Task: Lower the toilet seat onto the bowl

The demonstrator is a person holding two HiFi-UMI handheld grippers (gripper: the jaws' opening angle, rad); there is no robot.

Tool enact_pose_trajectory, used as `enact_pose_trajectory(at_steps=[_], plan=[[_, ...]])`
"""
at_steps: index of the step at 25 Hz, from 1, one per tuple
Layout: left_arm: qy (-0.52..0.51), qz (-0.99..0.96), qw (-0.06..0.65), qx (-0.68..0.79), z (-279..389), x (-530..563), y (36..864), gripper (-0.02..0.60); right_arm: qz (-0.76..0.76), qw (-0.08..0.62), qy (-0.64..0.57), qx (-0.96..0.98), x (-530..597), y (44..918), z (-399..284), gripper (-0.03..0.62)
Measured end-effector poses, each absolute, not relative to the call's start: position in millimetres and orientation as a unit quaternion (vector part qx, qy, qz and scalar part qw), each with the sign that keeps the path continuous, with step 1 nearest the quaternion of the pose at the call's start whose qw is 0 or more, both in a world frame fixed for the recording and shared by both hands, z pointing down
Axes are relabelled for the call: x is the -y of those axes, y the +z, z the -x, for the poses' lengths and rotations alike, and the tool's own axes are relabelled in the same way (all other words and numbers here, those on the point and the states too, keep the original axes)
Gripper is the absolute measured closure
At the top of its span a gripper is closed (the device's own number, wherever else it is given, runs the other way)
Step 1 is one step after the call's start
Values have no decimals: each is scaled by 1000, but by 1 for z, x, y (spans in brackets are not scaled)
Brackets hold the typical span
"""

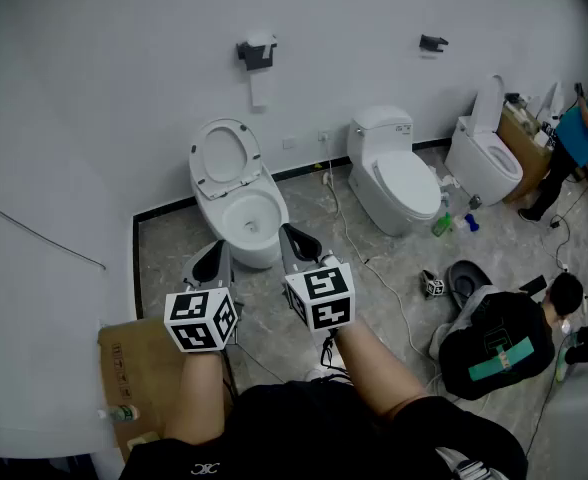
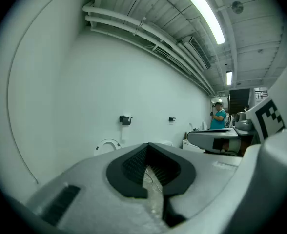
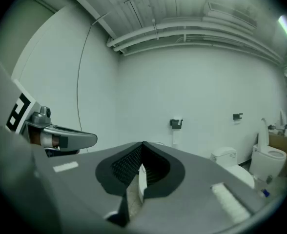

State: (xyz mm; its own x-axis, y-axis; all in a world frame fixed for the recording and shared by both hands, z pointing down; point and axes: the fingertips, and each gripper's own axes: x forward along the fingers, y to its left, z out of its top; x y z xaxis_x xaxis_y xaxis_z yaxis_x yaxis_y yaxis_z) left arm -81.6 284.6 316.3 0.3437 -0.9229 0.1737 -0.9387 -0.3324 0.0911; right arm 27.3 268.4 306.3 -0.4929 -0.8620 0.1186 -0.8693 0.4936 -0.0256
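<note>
With jaws pressed together and empty, the left tool point(image 1: 210, 262) and right tool point(image 1: 300, 241) hover side by side just near of the bowl point(image 1: 251, 218), seemingly lined up to reach the toilet seat point(image 1: 224, 155), which stands raised against the far wall point(image 1: 104, 88).
</note>
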Motion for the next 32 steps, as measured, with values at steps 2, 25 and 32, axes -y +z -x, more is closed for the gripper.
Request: enact_pose_trajectory(at_steps=[2, 25, 32], plan=[[48, -816, 87, 570, 82, -283, 317, 575, -501, 46, 45, 863, -266, 309, -26, 588], [61, -814, 93, 570, 26, -249, 327, 575, -493, 37, 80, 865, -237, 328, -76, 586], [66, -812, 91, 573, 24, -229, 331, 575, -491, 38, 78, 867, -219, 327, -83, 586]])
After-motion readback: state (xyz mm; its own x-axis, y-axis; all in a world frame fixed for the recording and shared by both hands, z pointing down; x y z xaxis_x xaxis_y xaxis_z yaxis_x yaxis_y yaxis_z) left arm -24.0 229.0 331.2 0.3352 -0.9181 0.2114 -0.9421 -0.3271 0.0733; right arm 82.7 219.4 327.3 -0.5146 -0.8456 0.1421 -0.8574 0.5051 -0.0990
